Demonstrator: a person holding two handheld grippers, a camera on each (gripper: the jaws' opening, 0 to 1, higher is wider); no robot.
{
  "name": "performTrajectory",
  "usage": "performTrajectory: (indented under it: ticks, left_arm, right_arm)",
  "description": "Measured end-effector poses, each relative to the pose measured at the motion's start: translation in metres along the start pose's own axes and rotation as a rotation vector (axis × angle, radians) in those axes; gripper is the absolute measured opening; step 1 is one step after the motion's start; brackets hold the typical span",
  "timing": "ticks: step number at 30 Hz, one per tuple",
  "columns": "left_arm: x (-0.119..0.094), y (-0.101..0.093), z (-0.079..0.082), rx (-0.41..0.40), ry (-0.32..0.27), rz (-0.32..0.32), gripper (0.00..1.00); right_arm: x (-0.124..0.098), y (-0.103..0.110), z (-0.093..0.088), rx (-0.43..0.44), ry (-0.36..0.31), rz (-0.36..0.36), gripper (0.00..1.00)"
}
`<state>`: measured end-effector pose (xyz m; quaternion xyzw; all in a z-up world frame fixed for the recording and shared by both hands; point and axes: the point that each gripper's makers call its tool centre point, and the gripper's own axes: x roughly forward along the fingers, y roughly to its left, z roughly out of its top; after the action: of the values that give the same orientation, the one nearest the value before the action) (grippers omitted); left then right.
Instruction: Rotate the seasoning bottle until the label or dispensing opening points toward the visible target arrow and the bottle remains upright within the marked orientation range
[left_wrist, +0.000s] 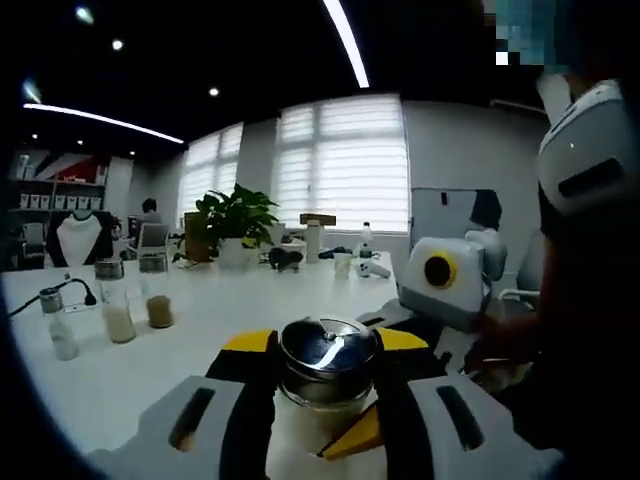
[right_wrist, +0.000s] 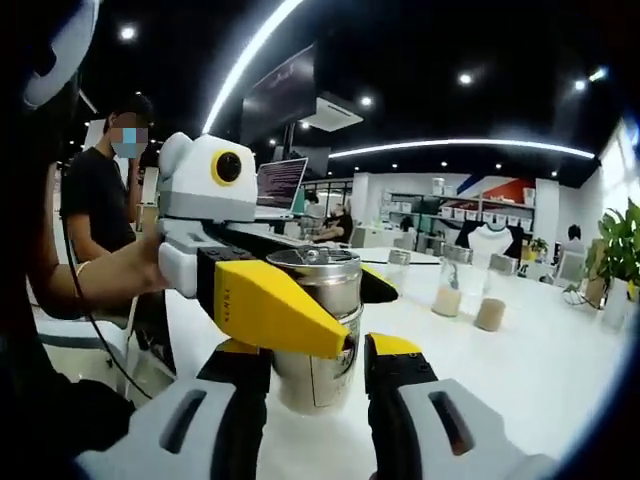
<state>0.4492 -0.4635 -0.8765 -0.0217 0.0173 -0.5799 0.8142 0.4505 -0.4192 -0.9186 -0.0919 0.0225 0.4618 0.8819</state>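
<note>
The seasoning bottle (left_wrist: 325, 362), glass with a shiny metal lid, stands upright on the white table (left_wrist: 220, 310). My left gripper (left_wrist: 325, 345) has its yellow-tipped jaws pressed against the lid from both sides. The right gripper (left_wrist: 365, 378) comes in from the right and reaches the bottle lower down. In the right gripper view the bottle (right_wrist: 318, 300) sits between my right gripper's (right_wrist: 318, 350) jaws, which touch its lower body. The left gripper (right_wrist: 355, 310) crosses from the left, one yellow jaw across the bottle's front.
Several other seasoning jars (left_wrist: 118, 310) stand at the table's left, with a black cable (left_wrist: 75, 288) nearby; two jars (right_wrist: 447, 285) show in the right gripper view. A potted plant (left_wrist: 235, 222) stands at the far edge. A person (right_wrist: 100, 200) stands close on the left.
</note>
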Motion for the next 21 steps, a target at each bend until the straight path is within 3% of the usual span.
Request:
performTrajectory:
  ticks: [3,13,21]
  left_arm:
    - [0.0,0.0,0.003,0.001,-0.013,0.001,0.39]
    - [-0.002,-0.01,0.001,0.035,0.004,-0.063,0.39]
    - [-0.003,-0.013,0.005,0.031,-0.011,-0.076,0.39]
  right_arm:
    - [0.0,0.0,0.003,-0.028,-0.013,-0.005,0.34]
    - [0.0,0.008,0.001,0.043,-0.021,0.031,0.36]
    - [-0.001,0.011,0.006,0.012,-0.059,0.026,0.32]
